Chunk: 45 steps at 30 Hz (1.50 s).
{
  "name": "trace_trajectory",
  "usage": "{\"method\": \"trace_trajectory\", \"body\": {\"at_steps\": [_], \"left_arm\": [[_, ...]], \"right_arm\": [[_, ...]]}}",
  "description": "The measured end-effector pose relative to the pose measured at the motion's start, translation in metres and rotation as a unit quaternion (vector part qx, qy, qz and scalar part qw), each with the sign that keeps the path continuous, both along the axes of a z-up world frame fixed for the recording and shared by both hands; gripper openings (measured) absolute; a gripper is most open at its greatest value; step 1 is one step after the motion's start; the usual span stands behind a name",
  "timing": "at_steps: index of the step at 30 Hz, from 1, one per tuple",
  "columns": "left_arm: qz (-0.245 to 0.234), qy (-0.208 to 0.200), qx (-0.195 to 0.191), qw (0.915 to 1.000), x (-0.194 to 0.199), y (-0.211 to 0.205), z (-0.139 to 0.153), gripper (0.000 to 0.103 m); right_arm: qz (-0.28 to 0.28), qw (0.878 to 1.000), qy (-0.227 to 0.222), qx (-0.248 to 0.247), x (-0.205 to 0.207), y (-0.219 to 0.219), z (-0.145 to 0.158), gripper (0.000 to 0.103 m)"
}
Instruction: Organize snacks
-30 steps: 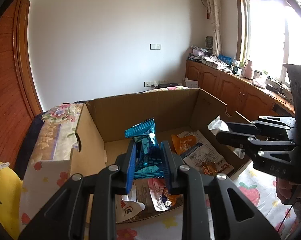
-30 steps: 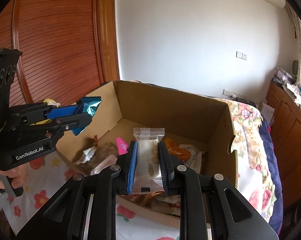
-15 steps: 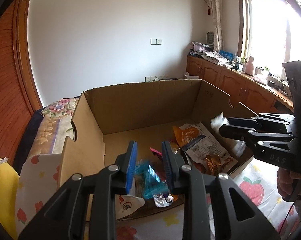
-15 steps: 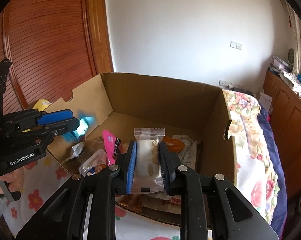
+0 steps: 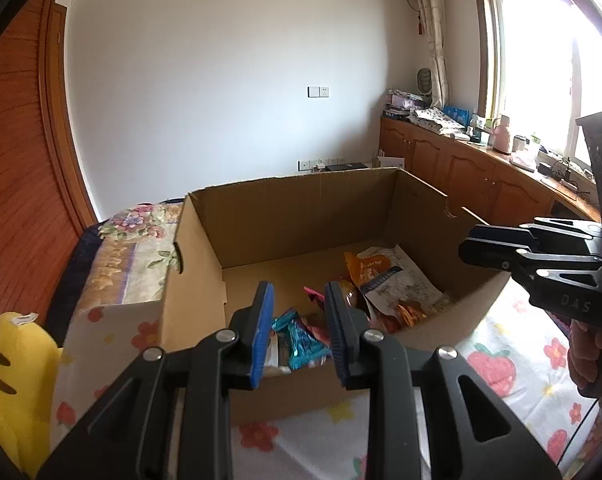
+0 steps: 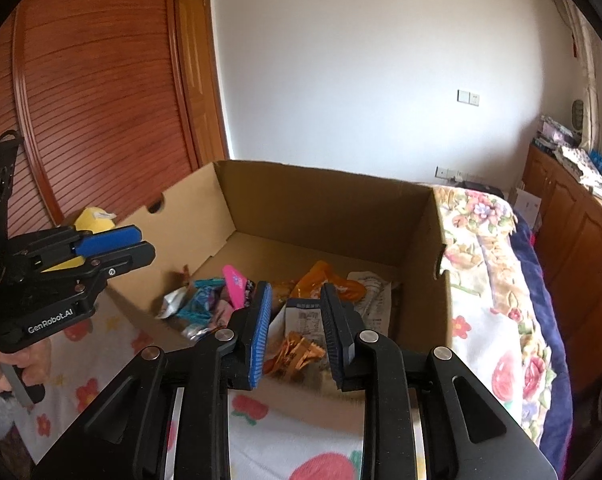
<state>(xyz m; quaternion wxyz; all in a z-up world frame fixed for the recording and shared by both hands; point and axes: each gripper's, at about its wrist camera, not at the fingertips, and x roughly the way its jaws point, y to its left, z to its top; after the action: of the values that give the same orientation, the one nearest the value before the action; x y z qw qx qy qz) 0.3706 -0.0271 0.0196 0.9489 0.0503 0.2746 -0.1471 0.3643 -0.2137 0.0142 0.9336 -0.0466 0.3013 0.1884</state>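
While both of my jaws hang empty above the near rim of the cardboard box (image 5: 205,272), the snacks lie inside it on the bed (image 6: 497,340). My left gripper (image 5: 297,320) stands a little apart with nothing between its pads – the blue packet (image 5: 303,342) lies below and just ahead of it on the box floor, by the near wall. My right gripper (image 6: 295,320) is parted the same small way and holds nothing; its jaws have just been opening. Under it lie the white printed bag (image 6: 307,320) and orange wrappers (image 6: 301,354), toward the box's right wall. Nothing loose shows on the bed's near edge, so I judge the next snack lies outside these views – neither hand is plainly nearer.
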Motion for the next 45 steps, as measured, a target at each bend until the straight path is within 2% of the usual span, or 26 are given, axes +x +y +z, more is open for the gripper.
{"method": "trace_trajectory", "body": {"at_steps": [13, 19, 25, 29, 32, 34, 41, 45], "left_arm": [[0.014, -0.01, 0.01, 0.9998, -0.111, 0.003, 0.021, 0.028], [0.021, -0.007, 0.004, 0.9998, -0.167, 0.003, 0.014, 0.031], [0.018, -0.006, 0.01, 0.9998, -0.208, 0.0, 0.006, 0.032], [0.021, -0.004, 0.007, 0.9998, -0.227, 0.001, 0.002, 0.036], [0.022, -0.002, 0.01, 0.9997, -0.243, 0.002, -0.002, 0.044], [0.023, -0.005, 0.013, 0.9996, -0.254, 0.001, -0.003, 0.05], [0.052, -0.023, 0.022, 0.9981, -0.284, 0.002, -0.005, 0.056], [0.067, -0.031, 0.018, 0.9971, -0.294, 0.005, -0.005, 0.061]], "right_arm": [[-0.014, 1.0, -0.011, 0.006, -0.114, -0.003, 0.021, 0.024], [-0.032, 0.999, -0.015, 0.015, -0.164, -0.006, 0.019, 0.028], [-0.05, 0.998, -0.019, 0.016, -0.211, -0.006, 0.01, 0.032], [-0.054, 0.998, -0.025, 0.013, -0.235, -0.007, 0.007, 0.034], [-0.059, 0.998, -0.029, 0.008, -0.251, -0.006, 0.004, 0.038], [-0.064, 0.997, -0.036, 0.006, -0.26, -0.005, 0.003, 0.044], [-0.084, 0.996, -0.041, 0.008, -0.281, -0.007, -0.002, 0.055], [-0.095, 0.995, -0.042, 0.014, -0.288, -0.009, -0.006, 0.065]]}}
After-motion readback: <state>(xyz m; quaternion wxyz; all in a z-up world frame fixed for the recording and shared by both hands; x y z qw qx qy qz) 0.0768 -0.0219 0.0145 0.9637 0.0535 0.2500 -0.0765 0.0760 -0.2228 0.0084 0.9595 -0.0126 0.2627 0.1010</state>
